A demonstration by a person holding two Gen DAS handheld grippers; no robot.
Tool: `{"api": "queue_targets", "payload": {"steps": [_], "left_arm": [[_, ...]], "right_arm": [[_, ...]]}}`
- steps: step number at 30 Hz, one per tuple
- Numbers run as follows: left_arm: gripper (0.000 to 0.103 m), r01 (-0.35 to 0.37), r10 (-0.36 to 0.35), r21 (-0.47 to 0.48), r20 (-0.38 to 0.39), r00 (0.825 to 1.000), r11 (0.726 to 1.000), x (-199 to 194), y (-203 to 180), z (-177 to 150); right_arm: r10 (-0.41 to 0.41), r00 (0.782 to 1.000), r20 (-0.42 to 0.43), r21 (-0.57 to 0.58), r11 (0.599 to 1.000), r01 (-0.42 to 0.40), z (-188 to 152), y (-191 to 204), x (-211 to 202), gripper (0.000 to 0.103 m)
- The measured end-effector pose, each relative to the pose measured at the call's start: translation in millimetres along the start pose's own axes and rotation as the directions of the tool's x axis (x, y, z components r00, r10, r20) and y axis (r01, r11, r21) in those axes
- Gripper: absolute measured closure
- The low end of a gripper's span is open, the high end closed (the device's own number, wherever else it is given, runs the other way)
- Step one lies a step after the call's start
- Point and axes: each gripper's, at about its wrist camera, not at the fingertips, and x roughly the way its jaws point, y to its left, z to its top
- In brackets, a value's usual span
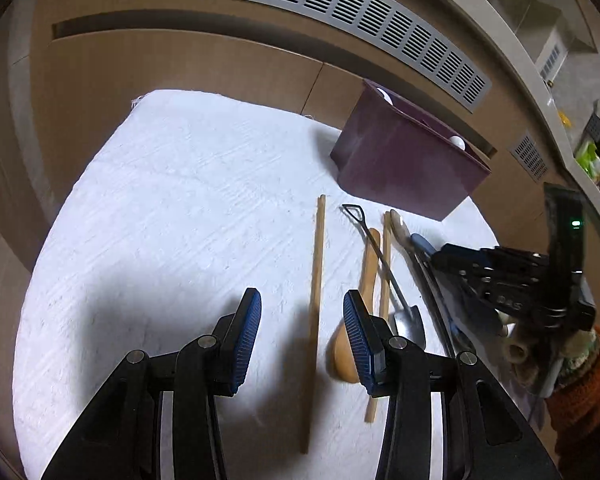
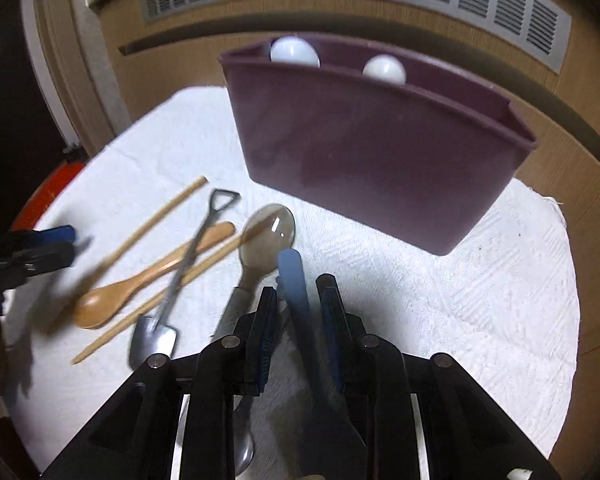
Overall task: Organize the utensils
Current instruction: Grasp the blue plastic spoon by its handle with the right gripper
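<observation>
In the left wrist view, the left gripper (image 1: pixel 302 336) fills the lower frame with its jaws spread wide and nothing pressed between the blue pads. A single wooden chopstick (image 1: pixel 315 320) lies on the white cloth (image 1: pixel 172 208) in the gap between them, running up the middle of the frame. Just right of it lie a wooden spoon (image 1: pixel 362 312), a second chopstick (image 1: pixel 385 280) and a small shovel-shaped metal spoon (image 1: pixel 384 268).

In the right wrist view, the right gripper (image 2: pixel 298 292) sits at the lower centre, jaws partly apart around a blue handle (image 2: pixel 294 276); I cannot tell whether the pads press on it. Just left lies a large clear spoon (image 2: pixel 266 232).

Farther back, in the upper centre, stands a purple bin (image 2: pixel 372 152) holding two white balls (image 2: pixel 296 53).
</observation>
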Motion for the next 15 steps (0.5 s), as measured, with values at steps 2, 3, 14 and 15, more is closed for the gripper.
{"api": "queue_targets", "payload": {"steps": [2,3,14,15], "left_arm": [[0.059,0.005,-0.005,0.008,-0.002,1.000,1.000,-1,-2,1],[0.059,0.008,-0.007,0.016,-0.002,1.000,1.000,-1,-4,1],[0.059,0.045,-0.036,0.157,-0.055,0.998,0.987,33,-79,21],[0.059,0.044,-0.033,0.177,-0.065,0.997,0.983,39,-89,21]], "right_arm": [[-0.015,1.000,-0.014,-0.005,1.000,0.015,0,1,7,0.084],[-0.020,1.000,-0.007,-0.007,1.000,0.020,0,1,6,0.089],[0.009,0.994,0.111,0.236,0.971,-0.036,-29,-51,-54,0.092],[0.001,0.992,0.127,0.255,0.966,-0.034,-33,-56,-60,0.092]]}}
